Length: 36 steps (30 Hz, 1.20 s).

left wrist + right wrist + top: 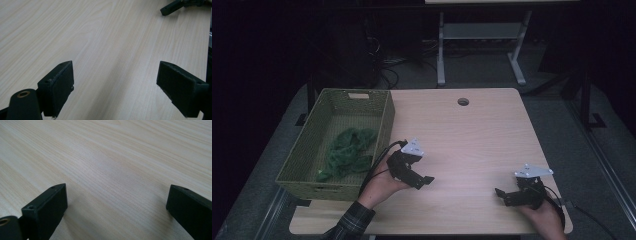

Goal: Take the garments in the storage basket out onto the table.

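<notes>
A pale wood-grain surface point(482, 135) is sitting in the middle of a dim room, a round cable hole point(463, 102) showing near its far edge. Grey carpet point(552, 125) is spreading around it, fading into near-black at both sides. Beyond — the white metal legs point(441, 50) of a second desk are standing, with dark cables point(387, 70) trailing on the floor to their left. Light is falling mostly on the wood — the rest is lying in shadow.

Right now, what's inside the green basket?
The basket holds a crumpled green cloth lying toward its near half; the far half shows bare woven floor. Whatever lies beneath the cloth is covered. Both grippers, left and right, are open over the table.
</notes>
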Available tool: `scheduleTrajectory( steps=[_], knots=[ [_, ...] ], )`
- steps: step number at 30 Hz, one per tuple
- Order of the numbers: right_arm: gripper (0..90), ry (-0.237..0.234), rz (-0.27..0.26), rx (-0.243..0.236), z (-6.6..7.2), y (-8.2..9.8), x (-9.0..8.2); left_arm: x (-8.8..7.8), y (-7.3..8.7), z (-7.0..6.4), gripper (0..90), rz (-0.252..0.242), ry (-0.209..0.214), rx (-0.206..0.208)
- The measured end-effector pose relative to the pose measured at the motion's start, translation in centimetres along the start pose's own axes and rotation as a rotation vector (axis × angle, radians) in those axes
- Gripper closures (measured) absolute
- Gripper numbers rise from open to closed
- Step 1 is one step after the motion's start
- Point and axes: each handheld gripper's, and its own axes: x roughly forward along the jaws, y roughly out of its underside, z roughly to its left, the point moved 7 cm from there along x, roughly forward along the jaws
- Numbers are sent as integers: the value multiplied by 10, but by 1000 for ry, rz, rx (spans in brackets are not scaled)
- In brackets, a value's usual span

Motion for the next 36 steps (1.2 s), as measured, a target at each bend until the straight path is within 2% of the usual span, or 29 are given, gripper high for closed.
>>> scheduleTrajectory(
  steps=[6, 9, 17, 18, 20, 27, 28, 36],
  knots=[
    [32, 0, 0, 0, 0, 0, 0, -9, -7, 3, 141, -11, 7, -15],
    [32, 0, 0, 1, 0, 0, 0, -14, -9, 7, 141, -8, 4, -8],
    [32, 0, 0, 0, 0, 0, 0, -27, -19, 13, 141, -13, -1, -20],
    [31, 0, 0, 0, 0, 0, 0, -28, -20, 14, 141, -10, -3, -12],
    [32, 0, 0, 0, 0, 0, 0, -31, -22, 15, 141, -16, -3, -25],
    [31, 0, 0, 0, 0, 0, 0, -44, -26, 26, 142, -20, -12, -28],
    [32, 0, 0, 0, 0, 0, 0, -45, -27, 27, 142, -27, -14, -40],
    [31, 0, 0, 0, 0, 0, 0, -55, -31, 37, 142, -21, -26, -36]
  ],
)
